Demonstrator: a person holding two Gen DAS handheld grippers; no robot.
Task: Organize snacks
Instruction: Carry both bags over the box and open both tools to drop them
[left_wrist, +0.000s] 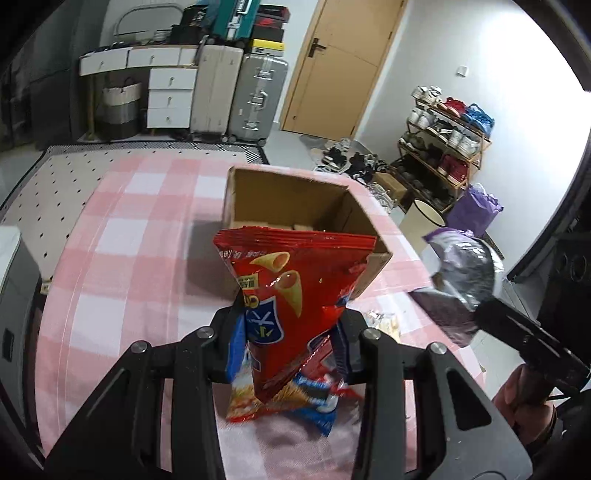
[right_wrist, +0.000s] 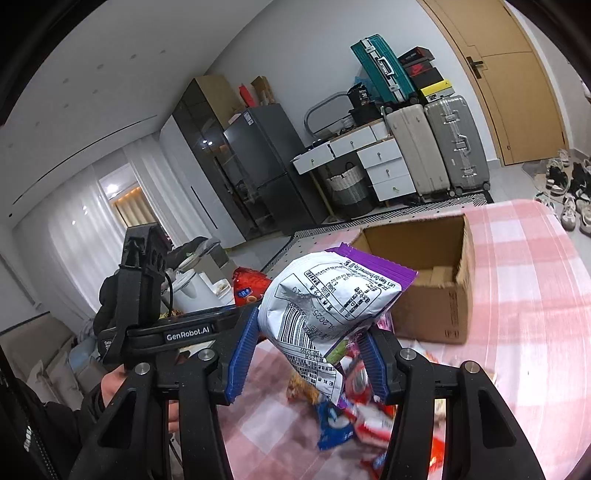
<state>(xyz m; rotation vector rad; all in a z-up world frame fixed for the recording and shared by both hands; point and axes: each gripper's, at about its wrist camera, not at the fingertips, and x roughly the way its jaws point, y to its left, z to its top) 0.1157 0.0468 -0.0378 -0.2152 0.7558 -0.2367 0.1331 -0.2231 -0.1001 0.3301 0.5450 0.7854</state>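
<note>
My left gripper (left_wrist: 291, 325) is shut on a red snack bag (left_wrist: 295, 291) printed with cone chips, held upright above the pink checked tablecloth, just in front of an open cardboard box (left_wrist: 295, 195). My right gripper (right_wrist: 310, 354) is shut on a white and purple snack bag (right_wrist: 328, 299), held in the air to the left of the same box (right_wrist: 436, 291). That bag also shows in the left wrist view (left_wrist: 465, 273) at the right. Several loose snack packets (right_wrist: 351, 410) lie on the cloth under both grippers.
The table with the pink checked cloth (left_wrist: 129, 240) ends at the right near a shoe rack (left_wrist: 443, 147). Suitcases (left_wrist: 240, 96), white drawers and a wooden door stand behind. A fridge (right_wrist: 266, 166) and a white kettle are at the left.
</note>
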